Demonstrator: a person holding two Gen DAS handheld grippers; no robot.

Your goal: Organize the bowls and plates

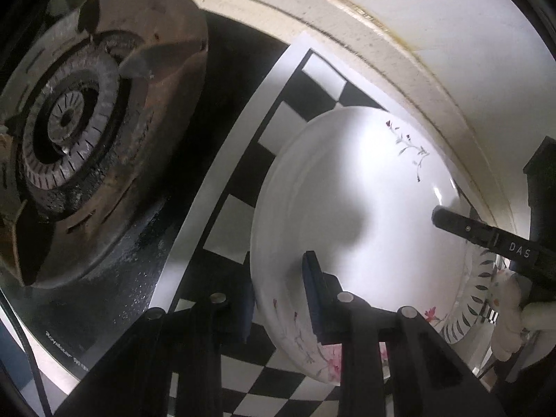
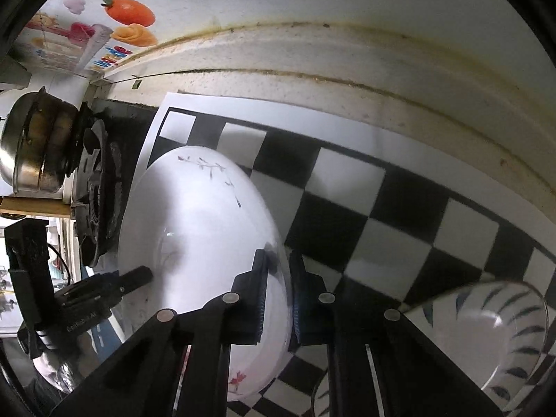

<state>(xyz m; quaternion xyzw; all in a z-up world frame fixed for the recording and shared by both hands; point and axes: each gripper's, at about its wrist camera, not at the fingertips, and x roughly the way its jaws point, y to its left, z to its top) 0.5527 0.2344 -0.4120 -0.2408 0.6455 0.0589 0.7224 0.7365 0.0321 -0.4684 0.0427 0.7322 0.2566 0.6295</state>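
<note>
A white plate with small flower prints (image 1: pixel 361 208) is held tilted above the black-and-white checkered mat (image 1: pixel 278 128). My left gripper (image 1: pixel 279 299) is shut on the plate's near rim, one finger on each face. My right gripper (image 2: pixel 278 292) is shut on the opposite rim of the same plate (image 2: pixel 194 222); its finger also shows in the left wrist view (image 1: pixel 462 224). A white bowl with dark leaf marks (image 2: pixel 500 333) sits on the mat (image 2: pixel 354 201) at lower right; its edge also shows in the left wrist view (image 1: pixel 469 299).
A gas burner with pan supports (image 1: pixel 73 153) lies left of the mat. A steel pot (image 2: pixel 34 149) stands on the far burner. A cream counter ledge (image 2: pixel 312 55) and a wall with fruit stickers (image 2: pixel 132 12) run behind.
</note>
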